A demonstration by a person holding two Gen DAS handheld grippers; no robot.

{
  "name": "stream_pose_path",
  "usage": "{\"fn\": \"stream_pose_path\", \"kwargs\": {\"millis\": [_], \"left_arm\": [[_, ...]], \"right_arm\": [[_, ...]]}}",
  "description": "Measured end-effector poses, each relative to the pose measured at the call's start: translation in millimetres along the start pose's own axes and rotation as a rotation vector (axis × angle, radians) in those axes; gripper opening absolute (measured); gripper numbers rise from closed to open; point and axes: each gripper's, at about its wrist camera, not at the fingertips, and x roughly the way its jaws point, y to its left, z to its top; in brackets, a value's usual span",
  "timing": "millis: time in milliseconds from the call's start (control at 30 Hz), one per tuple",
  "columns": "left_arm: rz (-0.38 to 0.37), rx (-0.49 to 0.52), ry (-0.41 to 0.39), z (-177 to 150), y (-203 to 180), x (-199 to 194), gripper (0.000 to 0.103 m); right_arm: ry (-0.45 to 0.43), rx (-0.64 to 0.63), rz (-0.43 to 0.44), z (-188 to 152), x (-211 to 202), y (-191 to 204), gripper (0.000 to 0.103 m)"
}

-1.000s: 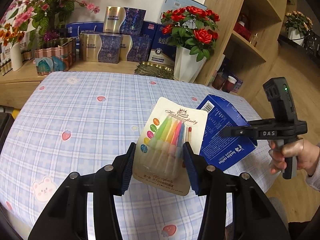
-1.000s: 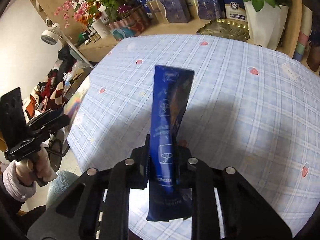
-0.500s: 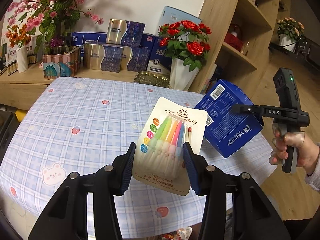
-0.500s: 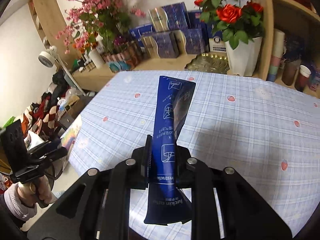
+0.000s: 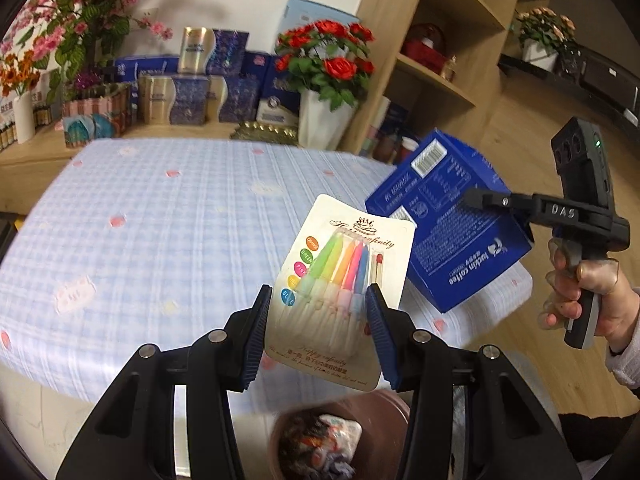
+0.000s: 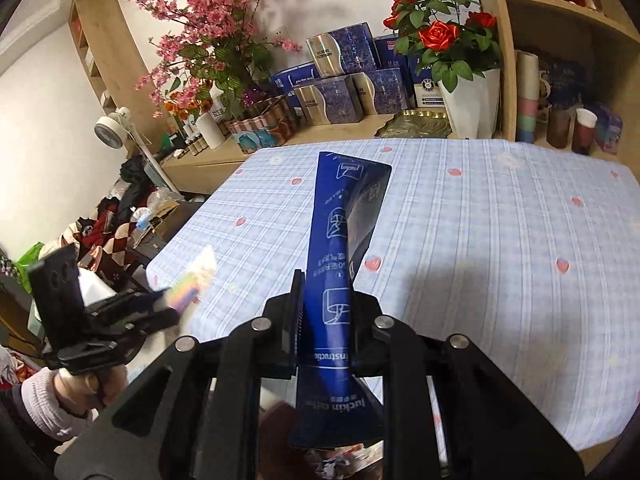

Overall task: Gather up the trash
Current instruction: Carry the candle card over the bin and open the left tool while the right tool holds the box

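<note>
Trash: one candle card [image 5: 340, 292] pinched in the left tool [image 5: 318, 320]; one blue box [image 5: 448, 220], flattened, clamped in the right tool [image 6: 326, 312].
Position: both were held off the near edge of the tabletop [image 5: 160, 216].
Bin [image 5: 384, 408]: one, brown, below the card, already holding wrappers.
Behind: rose vase [image 5: 320, 120], stacked boxes [image 5: 192, 96].

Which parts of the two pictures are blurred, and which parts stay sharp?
Left wrist view: the checked tablecloth and the shelf behind it are smeared, while the candle pack in the left gripper stays sharp. Right wrist view: the blue coffee box in the right gripper is sharp, the candle pack at the left is blurred, and the fisheye bends the table edge.
</note>
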Motion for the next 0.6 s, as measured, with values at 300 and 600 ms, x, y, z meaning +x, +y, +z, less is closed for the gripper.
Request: {"fn": "stream_pose_path", "kwargs": {"millis": [300,600], "left_arm": [[-0.063,0.000,0.185,-72.7,-23.7,33.6,0.046],[-0.085,0.085,0.363,-131.4,-52.9,82.8,0.046]], "right_arm": [[-0.037,0.032,0.013,-49.8,-28.6,6.3,0.020],[-0.036,0.065,0.018,-81.4,-36.3,-2.0,0.020]]}}
